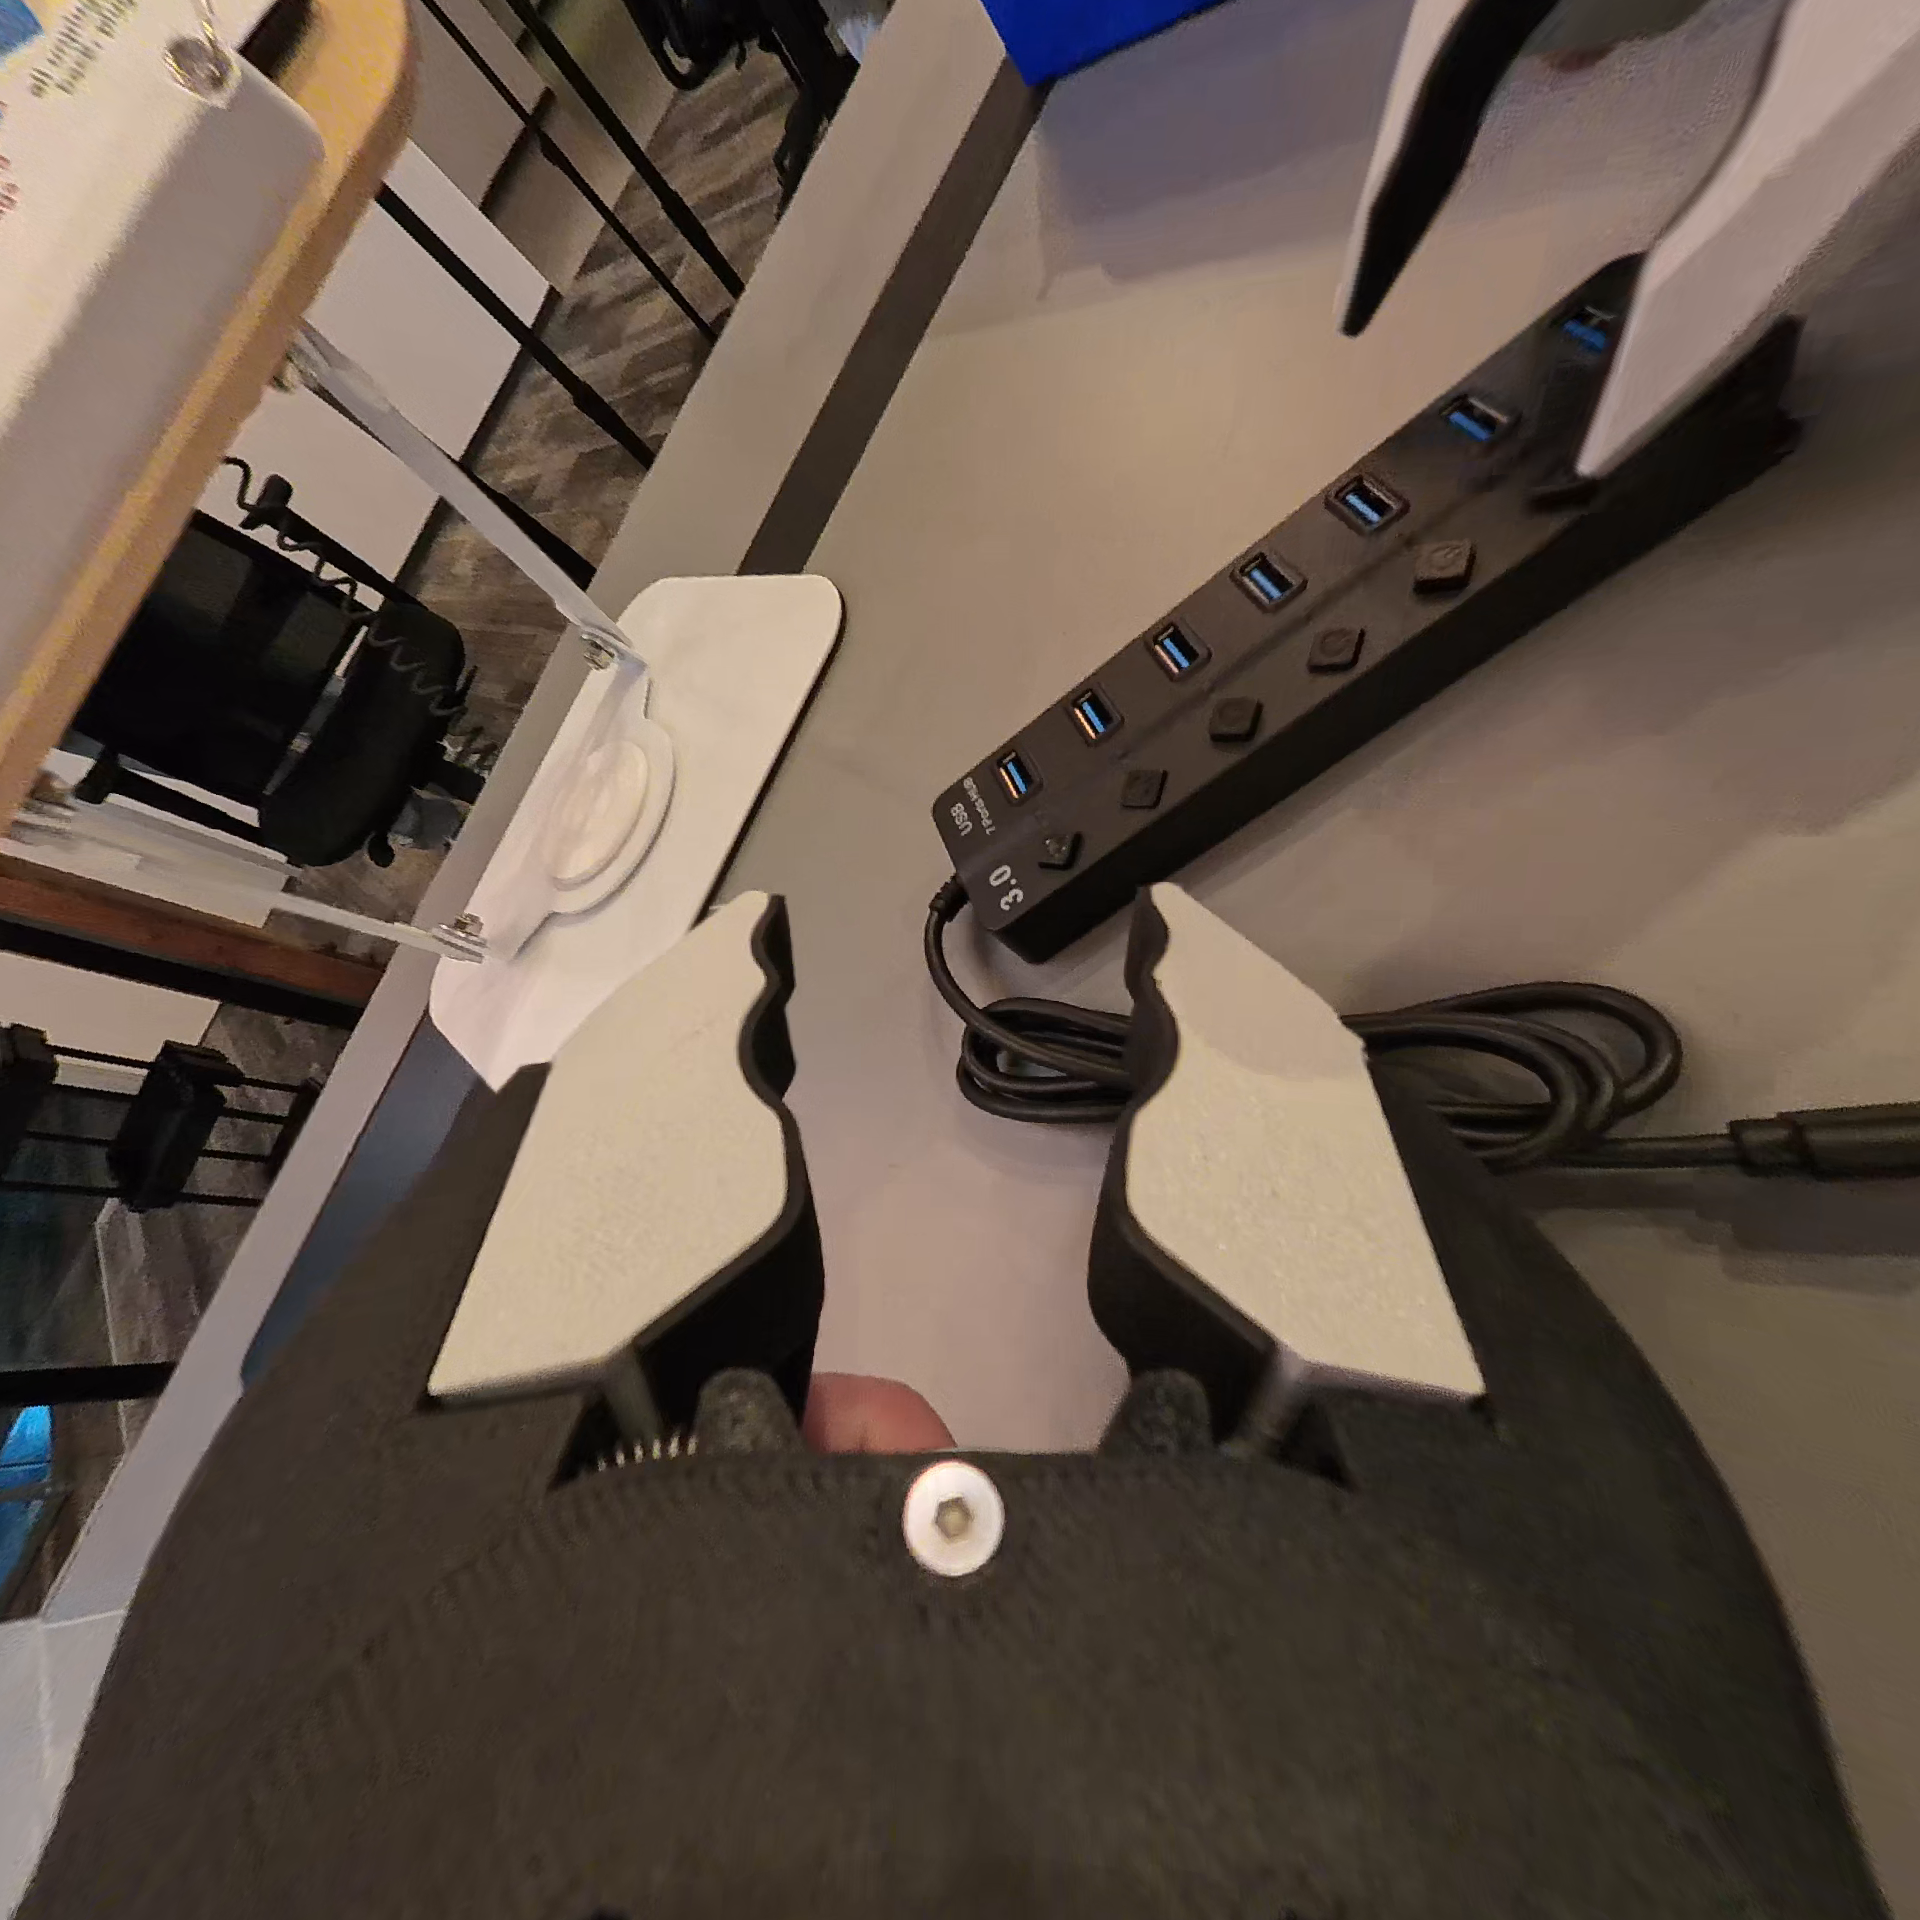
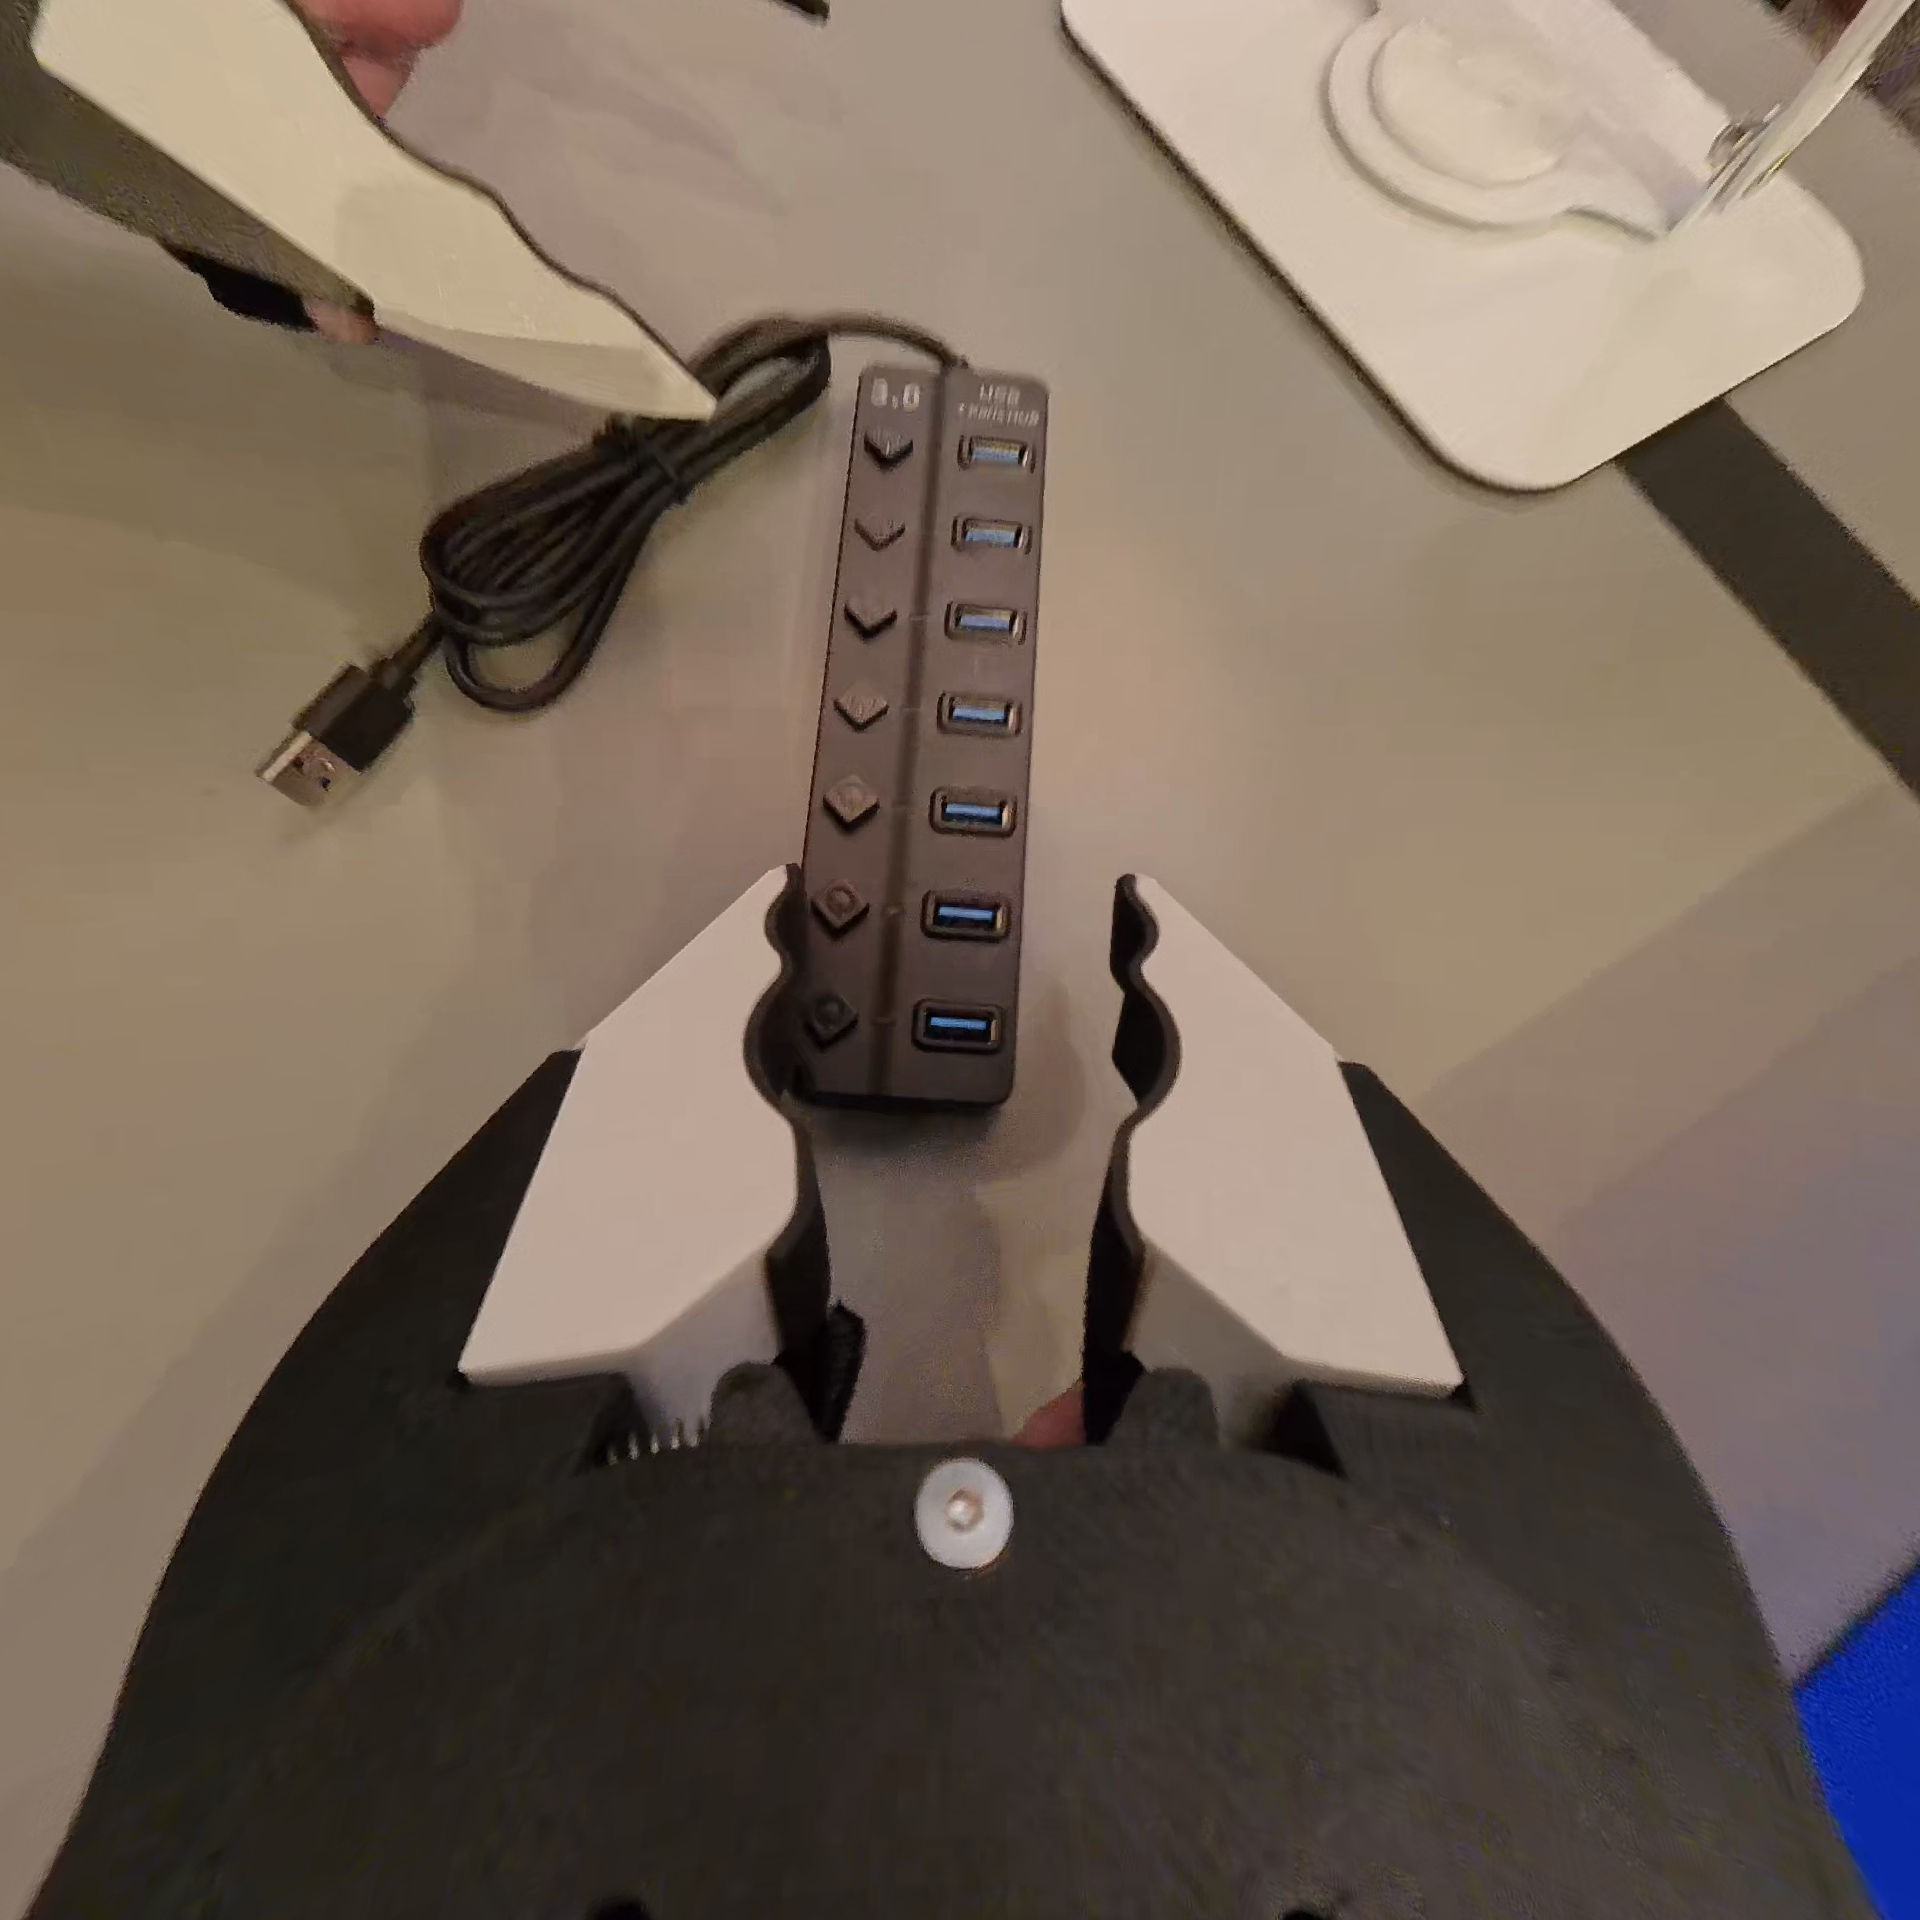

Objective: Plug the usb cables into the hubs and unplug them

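A black USB hub (image 2: 925, 727) with a row of several blue ports, all empty, lies flat on the grey table (image 2: 1351, 831). Its black cable (image 2: 582, 561) lies coiled to its left and ends in a loose USB plug (image 2: 322, 748). My right gripper (image 2: 954, 888) is open and straddles the hub's near end; its left finger is against the hub's side and its right finger stands apart. My left gripper (image 1: 961, 914) is open and empty, just short of the hub's (image 1: 1351, 623) cable end, above the coil (image 1: 1455, 1070). The right gripper (image 1: 1475, 395) shows at the hub's far end.
A white stand base (image 2: 1507, 260) with a clear bracket sits near the table edge, beside the hub's cable end; it also shows in the left wrist view (image 1: 665, 790). A blue object (image 1: 1143, 31) lies at the table's far side. Office chairs and shelving stand beyond the edge. The loose USB plug (image 2: 322, 748) is about equally far from each gripper, around 11 centimeters.
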`<state>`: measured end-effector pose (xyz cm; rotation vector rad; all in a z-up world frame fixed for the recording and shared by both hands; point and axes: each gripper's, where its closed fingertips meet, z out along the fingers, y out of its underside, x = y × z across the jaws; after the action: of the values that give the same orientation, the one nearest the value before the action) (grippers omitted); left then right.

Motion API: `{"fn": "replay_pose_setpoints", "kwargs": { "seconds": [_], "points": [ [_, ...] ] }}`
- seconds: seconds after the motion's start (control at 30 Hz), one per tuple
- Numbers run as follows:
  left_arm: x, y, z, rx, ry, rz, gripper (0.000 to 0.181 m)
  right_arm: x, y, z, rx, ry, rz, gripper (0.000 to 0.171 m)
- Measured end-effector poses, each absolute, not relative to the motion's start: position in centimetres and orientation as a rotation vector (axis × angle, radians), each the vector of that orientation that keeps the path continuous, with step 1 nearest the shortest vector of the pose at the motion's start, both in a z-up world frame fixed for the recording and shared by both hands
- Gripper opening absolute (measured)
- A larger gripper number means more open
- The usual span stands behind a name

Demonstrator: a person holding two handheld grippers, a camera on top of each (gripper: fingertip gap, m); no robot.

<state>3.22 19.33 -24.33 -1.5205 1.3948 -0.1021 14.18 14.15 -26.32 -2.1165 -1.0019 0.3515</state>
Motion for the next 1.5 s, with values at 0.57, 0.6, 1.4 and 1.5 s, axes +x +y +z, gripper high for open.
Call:
{"fn": "replay_pose_setpoints", "kwargs": {
  "seconds": [0.57,0.6,1.4,1.5],
  "points": [
    [-10.4,18.9,-9.7,-1.299,1.375,0.259,0.055,11.6,17.7,-16.1,-1.820,-0.894,0.404,0.042],
    [-12.8,19.3,-10.3,-1.345,1.400,0.302,0.056,11.6,17.7,-16.6,-1.828,-0.903,0.396,0.042],
    [-33.9,25.1,-22.8,-1.615,1.567,0.995,0.036,11.6,17.9,-17.9,-1.834,-0.897,0.403,0.038],
    [-33.4,25.2,-23.2,-1.583,1.625,1.017,0.034,11.6,17.9,-18.1,-1.836,-0.899,0.407,0.038]
  ]
}}
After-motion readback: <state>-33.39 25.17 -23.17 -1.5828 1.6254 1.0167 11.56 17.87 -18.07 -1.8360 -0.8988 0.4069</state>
